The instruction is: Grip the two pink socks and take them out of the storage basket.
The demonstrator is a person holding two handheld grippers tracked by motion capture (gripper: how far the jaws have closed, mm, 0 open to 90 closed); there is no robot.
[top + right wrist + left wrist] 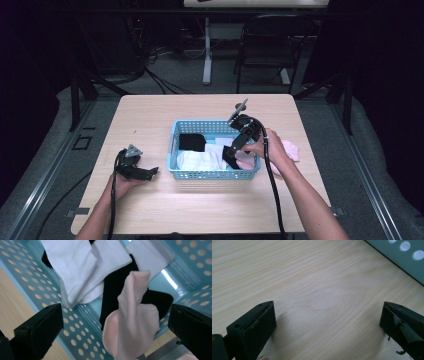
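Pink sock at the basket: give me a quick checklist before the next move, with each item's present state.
1. Right gripper jaws open: ok.
2. Pink sock free of the jaws: ok, it lies between them, unclamped.
3. Pink sock fully inside the blue basket: not ok, it drapes over the rim.
4. Second pink sock put away: not ok, it lies on the table beside the basket.
5. Left gripper out of the way: ok, open over bare wood.
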